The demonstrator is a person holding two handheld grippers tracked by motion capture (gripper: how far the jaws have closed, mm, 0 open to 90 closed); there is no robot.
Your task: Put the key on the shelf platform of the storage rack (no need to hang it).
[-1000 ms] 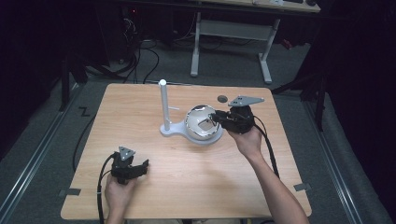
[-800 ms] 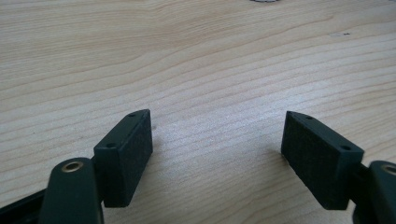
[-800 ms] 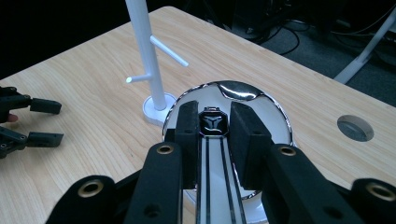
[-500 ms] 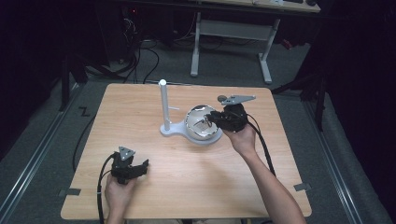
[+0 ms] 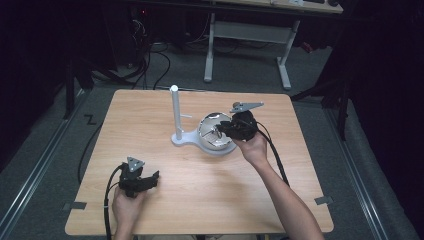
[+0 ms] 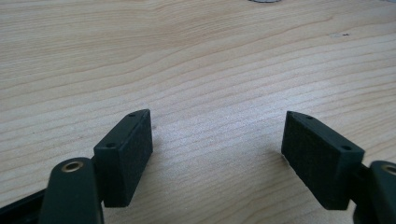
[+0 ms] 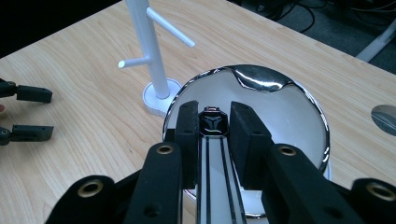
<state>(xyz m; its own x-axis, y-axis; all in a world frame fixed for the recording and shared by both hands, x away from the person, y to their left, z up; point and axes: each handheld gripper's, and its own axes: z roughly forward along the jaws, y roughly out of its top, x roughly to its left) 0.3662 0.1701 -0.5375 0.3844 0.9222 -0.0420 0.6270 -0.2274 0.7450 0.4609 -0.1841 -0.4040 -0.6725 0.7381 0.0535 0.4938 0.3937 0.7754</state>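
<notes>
Our right claw [image 7: 209, 135] is clamped on the bowl's [image 7: 280, 107] near rim; left claw [image 6: 217, 154] sits apart on bare table [image 6: 187, 56]. We judge the bowl stiff, light and slippery, so we keep hold at the rim.

Left tool [image 6: 217, 156] jaws wide apart, bare wood table [image 6: 196, 56]

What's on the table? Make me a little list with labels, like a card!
table: light wooden top
shiny bowl: round, mirror-like metal, lying on the white stand's base
white stand: upright post with short pegs
right gripper: jaws close together around a narrow strip over the shiny bowl
left gripper: jaws wide apart, nothing between them, low over bare wood
hands: one holds each gripper, from the near edge
</notes>
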